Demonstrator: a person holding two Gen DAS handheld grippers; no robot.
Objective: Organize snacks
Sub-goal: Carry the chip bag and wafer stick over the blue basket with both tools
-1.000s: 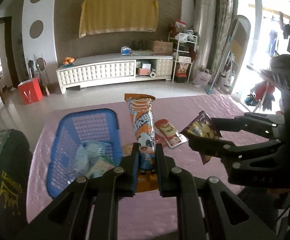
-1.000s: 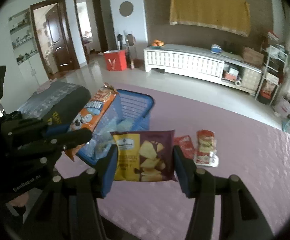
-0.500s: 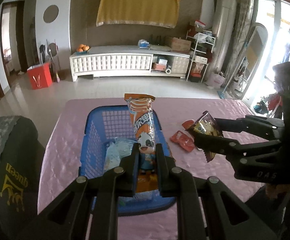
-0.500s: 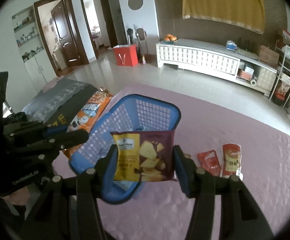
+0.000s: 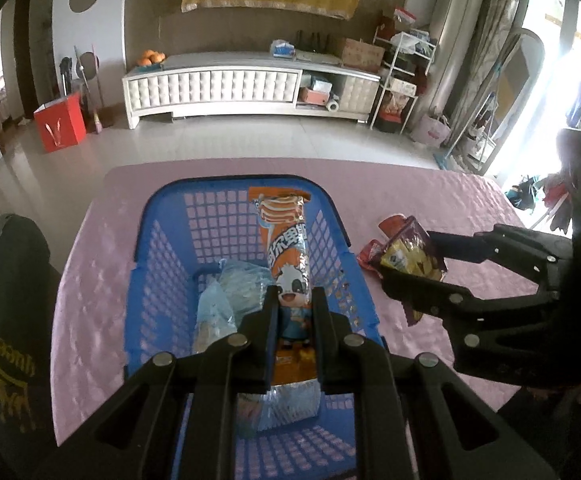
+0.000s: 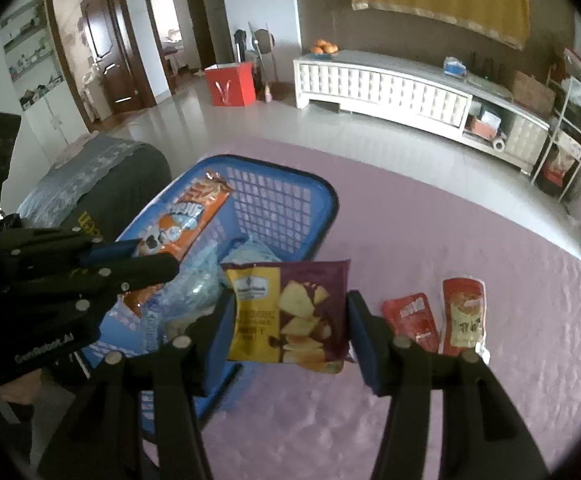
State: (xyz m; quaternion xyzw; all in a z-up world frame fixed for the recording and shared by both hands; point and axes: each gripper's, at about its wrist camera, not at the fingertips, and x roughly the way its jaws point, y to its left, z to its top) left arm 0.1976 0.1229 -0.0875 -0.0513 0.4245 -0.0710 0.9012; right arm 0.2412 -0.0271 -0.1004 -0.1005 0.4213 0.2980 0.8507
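Pink table cover [image 5: 430, 200] underneath everything, wide and quilted

Dark cushioned seat [image 6: 102, 176] just beside the table's left edge

Blue basket [image 5: 158, 264] on the cover, clear-wrapped packets [image 5: 226, 292] on its floor

Left gripper [image 5: 293, 300] above the basket, clamped on a long orange wafer pack [image 5: 286, 240] that points toward the far rim

Right gripper [image 6: 290, 316] just right of the basket, over its near corner, pinching a purple-and-yellow chip bag [image 6: 290, 312] by both side edges, held flat between the blue pads [image 6: 364, 344]

Two small red sachets [image 6: 436, 320] lying side by side on the cover, right of the chip bag, apart from the basket

Basket's right wall between the chip bag and the basket floor
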